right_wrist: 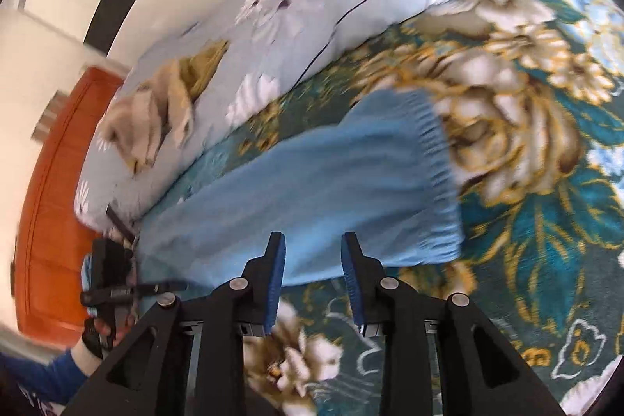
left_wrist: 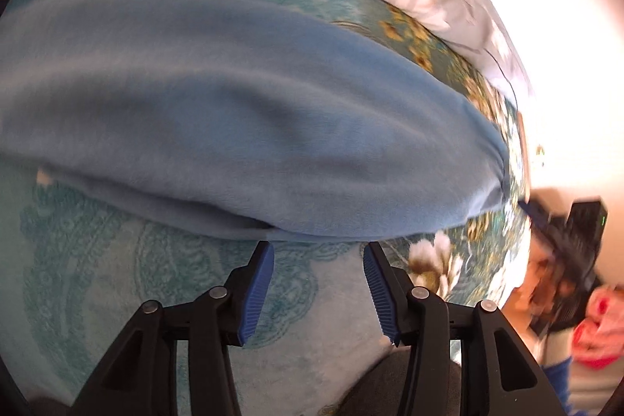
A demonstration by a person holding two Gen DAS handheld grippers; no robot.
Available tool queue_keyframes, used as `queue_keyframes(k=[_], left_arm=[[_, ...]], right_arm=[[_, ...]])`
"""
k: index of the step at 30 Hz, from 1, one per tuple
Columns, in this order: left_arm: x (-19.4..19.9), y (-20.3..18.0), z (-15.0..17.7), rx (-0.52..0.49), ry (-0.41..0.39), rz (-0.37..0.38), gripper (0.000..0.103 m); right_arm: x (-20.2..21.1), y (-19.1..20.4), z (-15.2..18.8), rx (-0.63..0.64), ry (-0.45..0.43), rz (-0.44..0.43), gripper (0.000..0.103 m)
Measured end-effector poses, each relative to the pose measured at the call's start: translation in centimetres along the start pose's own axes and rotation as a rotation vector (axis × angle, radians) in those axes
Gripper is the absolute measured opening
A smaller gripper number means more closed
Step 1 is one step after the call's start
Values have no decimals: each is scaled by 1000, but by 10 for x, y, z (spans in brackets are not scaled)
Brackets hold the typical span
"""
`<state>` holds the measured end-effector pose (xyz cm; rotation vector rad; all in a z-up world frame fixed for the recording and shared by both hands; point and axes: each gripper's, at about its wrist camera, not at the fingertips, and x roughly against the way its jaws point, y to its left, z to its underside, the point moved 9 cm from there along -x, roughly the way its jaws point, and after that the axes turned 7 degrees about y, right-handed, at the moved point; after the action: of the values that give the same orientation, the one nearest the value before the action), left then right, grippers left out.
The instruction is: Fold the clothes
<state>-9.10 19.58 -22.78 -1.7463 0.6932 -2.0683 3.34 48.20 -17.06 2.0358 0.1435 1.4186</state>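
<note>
A light blue fleece garment [left_wrist: 218, 119] lies folded lengthwise across the teal flowered bedspread [left_wrist: 97, 279]. My left gripper [left_wrist: 318, 252] hovers just short of its near edge, jaws apart with nothing between the blue pads. In the right wrist view the same garment [right_wrist: 312, 190] ends in a ribbed elastic band [right_wrist: 436, 158] on the right. My right gripper [right_wrist: 312, 244] stands over the garment's near edge, jaws apart, and the cloth beneath lies flat, not pinched. The other gripper [right_wrist: 109, 279] shows blurred at the garment's far left end, held by a hand with a blue sleeve [right_wrist: 50, 373].
A pale blue quilt with white flowers [right_wrist: 296, 10] is bunched along the far side of the bed. An orange wooden panel [right_wrist: 58, 190] and a white wall stand beyond it. A pink and red object [left_wrist: 600, 330] lies off the bed's edge.
</note>
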Motion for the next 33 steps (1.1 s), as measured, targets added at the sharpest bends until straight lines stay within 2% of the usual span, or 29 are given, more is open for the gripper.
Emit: queue_keyframes(k=[4, 7, 9, 10, 13, 16, 19, 22, 26, 28, 30, 32, 33], left_arm=[[10, 3, -14, 45, -35, 63, 52], [12, 6, -27, 77, -41, 104, 53], [14, 9, -36, 103, -45, 129, 53], [16, 8, -40, 111, -52, 150, 53], [26, 2, -53, 121, -80, 218, 54], [35, -1, -62, 137, -101, 278, 56], [36, -1, -69, 142, -108, 267, 56], [35, 1, -68, 139, -107, 259, 56], [36, 11, -59, 164, -112, 253, 56], [42, 19, -50, 168, -121, 246, 56], [47, 25, -43, 157, -132, 221, 56], [52, 30, -36, 133, -137, 178, 57], [53, 32, -32, 116, -133, 153, 57]], right_arm=[[-51, 53, 26, 174, 153, 7, 31], [-70, 79, 25, 246, 166, 18, 32], [-76, 96, 23, 307, 165, 38, 42], [-79, 106, 23, 353, 166, 51, 43], [-93, 138, 27, 519, 204, 76, 44], [-121, 155, 34, 650, 263, 137, 44], [-139, 161, 43, 715, 321, 155, 44], [-142, 168, 54, 812, 319, 205, 44], [-152, 164, 65, 866, 354, 243, 44], [-155, 157, 61, 865, 359, 269, 36], [-157, 151, 56, 858, 364, 289, 15], [-156, 149, 51, 848, 364, 279, 6], [-155, 149, 49, 844, 362, 273, 5]])
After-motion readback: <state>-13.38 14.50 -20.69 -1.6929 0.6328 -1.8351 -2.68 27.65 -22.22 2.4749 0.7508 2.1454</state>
